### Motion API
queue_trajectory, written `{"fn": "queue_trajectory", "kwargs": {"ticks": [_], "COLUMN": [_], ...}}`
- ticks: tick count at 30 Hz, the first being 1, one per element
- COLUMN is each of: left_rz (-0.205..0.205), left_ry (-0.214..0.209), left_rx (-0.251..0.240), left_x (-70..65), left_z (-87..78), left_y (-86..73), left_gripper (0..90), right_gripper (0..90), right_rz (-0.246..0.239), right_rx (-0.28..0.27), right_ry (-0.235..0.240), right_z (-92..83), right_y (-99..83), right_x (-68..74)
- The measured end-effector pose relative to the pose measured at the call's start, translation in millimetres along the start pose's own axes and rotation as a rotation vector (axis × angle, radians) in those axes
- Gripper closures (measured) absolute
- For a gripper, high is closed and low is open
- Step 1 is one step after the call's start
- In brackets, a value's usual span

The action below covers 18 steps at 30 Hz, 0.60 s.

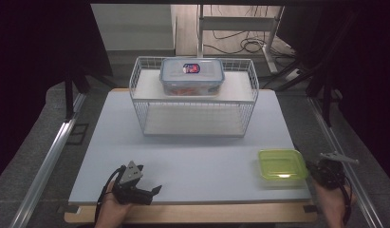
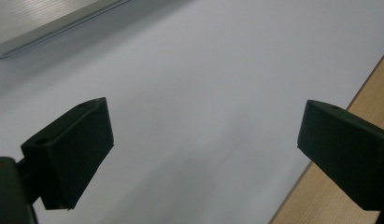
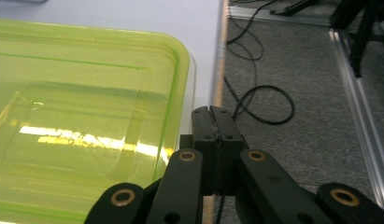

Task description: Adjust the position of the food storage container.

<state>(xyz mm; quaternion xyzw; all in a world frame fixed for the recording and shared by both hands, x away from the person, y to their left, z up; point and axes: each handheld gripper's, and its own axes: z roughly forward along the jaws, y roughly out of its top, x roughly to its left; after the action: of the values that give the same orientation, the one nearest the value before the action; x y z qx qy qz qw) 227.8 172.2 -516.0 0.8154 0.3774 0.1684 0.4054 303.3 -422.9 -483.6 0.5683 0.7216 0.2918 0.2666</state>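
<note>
A shallow container with a translucent green lid (image 1: 282, 165) sits at the front right corner of the white tabletop (image 1: 192, 156). My right gripper (image 1: 311, 167) is just off that container's right side, by the table's edge. In the right gripper view the green lid (image 3: 82, 121) lies to the left, and the right gripper (image 3: 211, 114) has its jaws pressed together with nothing between them. My left gripper (image 1: 155, 190) rests low near the front left of the table. The left gripper (image 2: 203, 126) stands wide open over bare white surface.
A white wire rack (image 1: 135, 102) stands at the back middle, with a clear lidded box (image 1: 191, 75) on its top shelf. A wooden border (image 2: 362, 93) runs along the table's front. Cables (image 3: 259, 102) and a metal rail (image 3: 362, 126) lie on the floor to the right.
</note>
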Motion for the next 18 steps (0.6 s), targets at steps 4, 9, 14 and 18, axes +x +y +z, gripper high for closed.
{"fn": "queue_trajectory", "kwargs": {"ticks": [4, 9, 14, 18], "left_rz": [0.0, -0.001, 0.0, 0.0], "left_ry": [-0.001, -0.003, -0.005, -0.005], "left_rx": [0.003, 0.004, 0.003, 0.004], "left_x": [-0.1, -0.3, -0.6, -0.7], "left_z": [0.2, 0.3, 0.6, 0.8], "left_y": [0.0, 0.0, 0.1, 0.2], "left_gripper": [3.6, 3.6, 3.6, 3.6], "right_gripper": [89.4, 89.4, 89.4, 89.4], "right_rz": [0.006, -0.021, -0.053, -0.087], "right_rx": [0.017, 0.031, 0.049, 0.058], "right_ry": [0.046, 0.079, 0.122, 0.142], "right_z": [2.3, 4.0, 5.4, 6.8], "right_y": [2.8, 5.6, 8.7, 11.0], "right_x": [10.3, 25.9, 42.6, 54.8]}}
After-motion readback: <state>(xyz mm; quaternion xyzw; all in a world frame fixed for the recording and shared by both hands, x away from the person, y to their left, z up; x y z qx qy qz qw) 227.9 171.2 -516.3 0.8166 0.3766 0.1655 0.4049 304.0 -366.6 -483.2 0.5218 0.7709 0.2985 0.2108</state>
